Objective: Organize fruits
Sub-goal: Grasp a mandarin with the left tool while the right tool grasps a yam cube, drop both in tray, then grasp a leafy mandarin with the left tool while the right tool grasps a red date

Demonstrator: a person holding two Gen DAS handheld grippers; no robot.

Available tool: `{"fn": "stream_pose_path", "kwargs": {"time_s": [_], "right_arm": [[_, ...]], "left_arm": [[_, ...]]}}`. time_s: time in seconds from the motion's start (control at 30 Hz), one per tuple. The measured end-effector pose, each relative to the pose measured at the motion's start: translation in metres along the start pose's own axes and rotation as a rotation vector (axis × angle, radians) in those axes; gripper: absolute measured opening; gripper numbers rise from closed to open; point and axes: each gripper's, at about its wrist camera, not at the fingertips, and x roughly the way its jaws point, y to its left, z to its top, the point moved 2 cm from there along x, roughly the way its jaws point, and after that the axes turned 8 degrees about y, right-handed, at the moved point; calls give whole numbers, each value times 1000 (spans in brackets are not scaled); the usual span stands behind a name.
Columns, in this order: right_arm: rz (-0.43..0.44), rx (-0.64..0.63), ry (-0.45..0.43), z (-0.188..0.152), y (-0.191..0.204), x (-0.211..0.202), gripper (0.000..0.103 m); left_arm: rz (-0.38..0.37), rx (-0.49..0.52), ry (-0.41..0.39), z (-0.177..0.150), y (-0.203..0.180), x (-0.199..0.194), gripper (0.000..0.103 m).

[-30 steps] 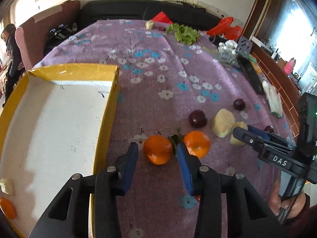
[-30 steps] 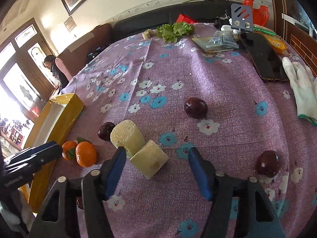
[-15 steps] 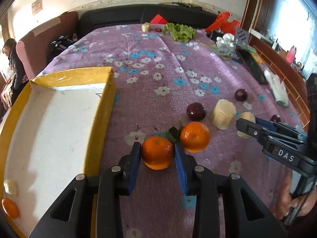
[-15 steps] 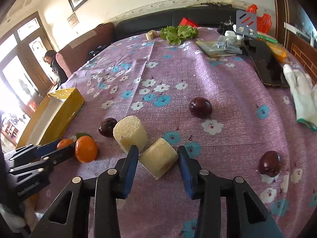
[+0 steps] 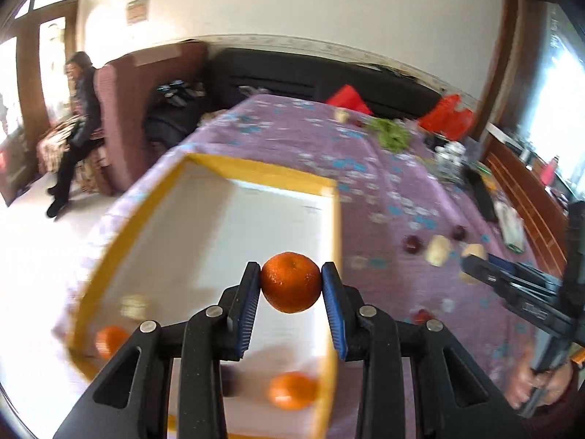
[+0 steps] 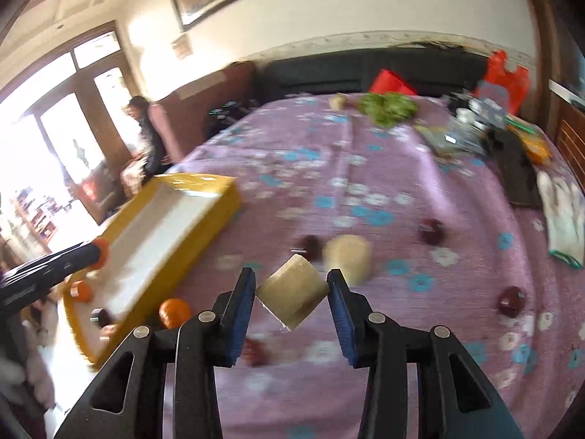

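Left wrist: left gripper (image 5: 291, 281) pinches an orange (image 5: 291, 281), held above the yellow tray (image 5: 331, 256) near its right wall; 2 more oranges below are motion-blurred. Right wrist: right gripper (image 6: 291, 296) clamps a pale cut fruit block (image 6: 291, 296) clear of the purple tablecloth (image 6: 365, 168); dark round fruits too blurred to identify.

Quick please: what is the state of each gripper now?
Left gripper: closed on a round orange tangerine, lifted over the yellow-rimmed box.
Right gripper: closed on a pale beige cut block.
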Motion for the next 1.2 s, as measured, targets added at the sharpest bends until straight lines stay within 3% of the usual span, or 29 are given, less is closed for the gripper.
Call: {"fn": "stream_pose_path", "kwargs": {"time_s": [0.17, 0.3, 0.53, 0.7, 0.8, 0.87, 1.0, 1.2], "right_arm": [[97, -79, 29, 8, 61, 9, 45], [173, -142, 103, 11, 111, 36, 45], [153, -245, 256, 6, 175, 107, 45], [119, -268, 300, -1, 189, 135, 46], [91, -294, 299, -2, 194, 139, 46], [86, -308, 303, -2, 197, 139, 46], [94, -310, 277, 1, 198, 126, 56], [104, -246, 189, 11, 174, 83, 61]], "left_arm": [[46, -62, 7, -2, 48, 0, 33], [67, -97, 25, -6, 74, 8, 33], [87, -162, 103, -9, 111, 40, 34], [43, -210, 110, -3, 126, 47, 35], [9, -235, 116, 2, 133, 51, 48], [-8, -249, 116, 2, 135, 51, 51], [-25, -274, 107, 0, 137, 39, 52], [-51, -311, 46, -11, 130, -5, 61]]}}
